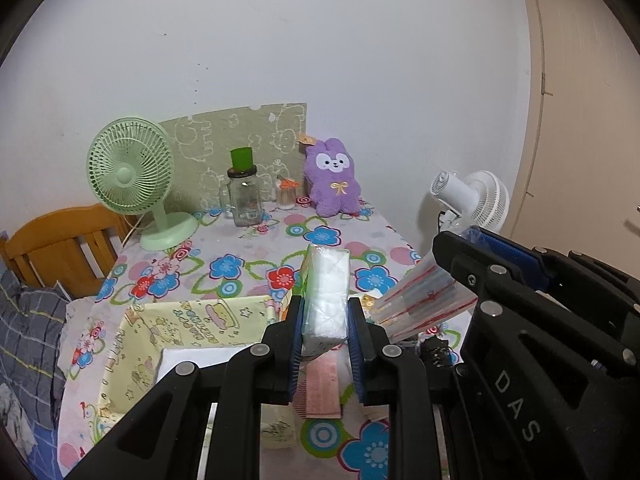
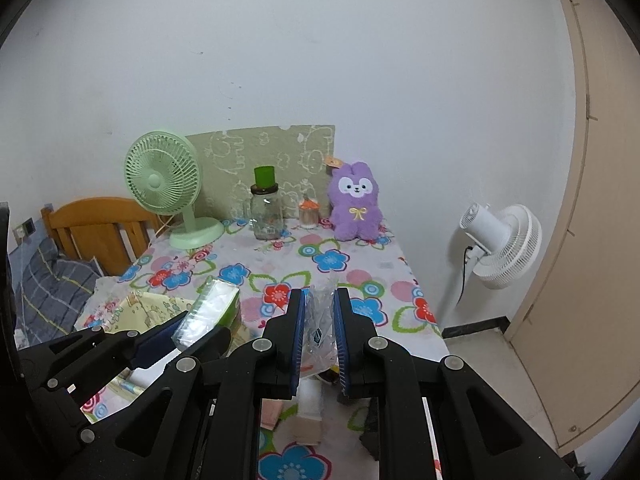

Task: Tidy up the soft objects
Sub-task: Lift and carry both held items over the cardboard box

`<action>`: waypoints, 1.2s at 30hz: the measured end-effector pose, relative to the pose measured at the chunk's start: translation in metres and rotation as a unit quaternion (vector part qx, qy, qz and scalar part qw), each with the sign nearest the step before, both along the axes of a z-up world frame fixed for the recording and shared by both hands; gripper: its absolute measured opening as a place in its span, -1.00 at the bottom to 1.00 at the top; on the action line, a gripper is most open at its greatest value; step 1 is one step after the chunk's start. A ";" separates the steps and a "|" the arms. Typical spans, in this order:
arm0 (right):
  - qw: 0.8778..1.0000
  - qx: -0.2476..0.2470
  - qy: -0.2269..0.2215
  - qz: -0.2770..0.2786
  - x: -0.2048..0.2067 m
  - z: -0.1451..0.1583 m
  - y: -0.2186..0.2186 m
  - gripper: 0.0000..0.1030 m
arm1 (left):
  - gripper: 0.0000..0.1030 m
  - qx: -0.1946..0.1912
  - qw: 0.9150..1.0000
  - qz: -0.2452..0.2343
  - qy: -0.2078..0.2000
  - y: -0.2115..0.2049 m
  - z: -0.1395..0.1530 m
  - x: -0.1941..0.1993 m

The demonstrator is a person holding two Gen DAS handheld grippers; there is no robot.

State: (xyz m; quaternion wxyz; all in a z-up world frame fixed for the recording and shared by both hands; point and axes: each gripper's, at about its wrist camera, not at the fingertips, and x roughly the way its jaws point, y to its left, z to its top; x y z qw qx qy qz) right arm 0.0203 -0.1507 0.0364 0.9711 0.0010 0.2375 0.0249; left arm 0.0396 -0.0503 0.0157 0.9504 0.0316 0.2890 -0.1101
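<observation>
My left gripper [image 1: 325, 304] is shut on a soft tissue pack [image 1: 328, 276], white with a green side, and holds it above the flowered tablecloth [image 1: 240, 268]. A yellow cartoon-print fabric box [image 1: 192, 320] sits just left of and below it. My right gripper [image 2: 319, 300] is shut on a crinkly clear plastic packet [image 2: 318, 320]. From the left wrist view this right gripper [image 1: 460, 236] is close on the right, its packet [image 1: 424, 300] showing red stripes. The right wrist view shows the left gripper [image 2: 204, 324] with the tissue pack [image 2: 216, 300]. A purple plush bunny [image 1: 334, 180] sits against the back wall.
At the back stand a green desk fan [image 1: 132, 176], a glass jar with a green lid [image 1: 244, 196] and a small swab container [image 1: 287, 194]. A white fan [image 2: 500, 244] stands past the table's right edge. Bedding [image 1: 28, 320] and a wooden headboard [image 1: 64, 244] lie left. Pink flat packs [image 2: 308, 412] lie under the grippers.
</observation>
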 end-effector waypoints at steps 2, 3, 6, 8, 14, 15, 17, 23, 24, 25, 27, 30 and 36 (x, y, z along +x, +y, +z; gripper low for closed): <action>1.000 -0.001 -0.001 0.003 0.002 0.002 0.005 -0.67 | -0.63 0.001 1.000 0.003 -0.001 0.005 0.001 0.002; 1.000 -0.002 -0.002 0.004 0.003 0.003 0.007 -0.67 | -0.63 0.002 1.000 0.004 -0.002 0.007 0.001 0.002; 1.000 -0.003 -0.004 0.009 0.005 0.005 0.015 -0.67 | -0.63 0.003 1.000 0.009 -0.005 0.015 0.004 0.005; 1.000 -0.005 -0.004 0.012 0.008 0.006 0.020 -0.67 | -0.63 0.003 1.000 0.012 -0.005 0.020 0.004 0.007; 1.000 -0.008 -0.002 0.026 0.017 0.008 0.037 -0.67 | -0.63 0.002 1.000 0.021 -0.004 0.036 0.004 0.012; 1.000 -0.006 -0.001 0.030 0.018 0.007 0.040 -0.67 | -0.63 0.003 1.000 0.023 -0.004 0.039 0.004 0.012; 0.999 -0.004 0.002 0.038 0.021 0.006 0.046 -0.67 | -0.63 0.003 1.000 0.028 -0.004 0.046 0.003 0.014; 0.999 -0.006 0.011 0.053 0.030 0.002 0.064 -0.67 | -0.63 0.005 0.999 0.041 0.002 0.061 -0.001 0.019; 0.998 -0.006 0.012 0.054 0.032 0.001 0.066 -0.67 | -0.63 0.005 0.999 0.042 0.002 0.063 -0.001 0.020; 0.998 -0.006 0.013 0.056 0.033 0.000 0.069 -0.67 | -0.63 0.005 0.999 0.044 0.003 0.066 -0.002 0.021; 0.998 -0.008 0.017 0.060 0.037 -0.002 0.075 -0.67 | -0.63 0.005 0.999 0.048 0.006 0.071 -0.004 0.022; 0.998 -0.009 0.022 0.066 0.041 -0.006 0.082 -0.67 | -0.63 0.004 0.999 0.053 0.010 0.078 -0.008 0.026; 0.996 -0.008 0.036 0.081 0.051 -0.016 0.097 -0.67 | -0.62 0.005 0.998 0.066 0.023 0.094 -0.018 0.034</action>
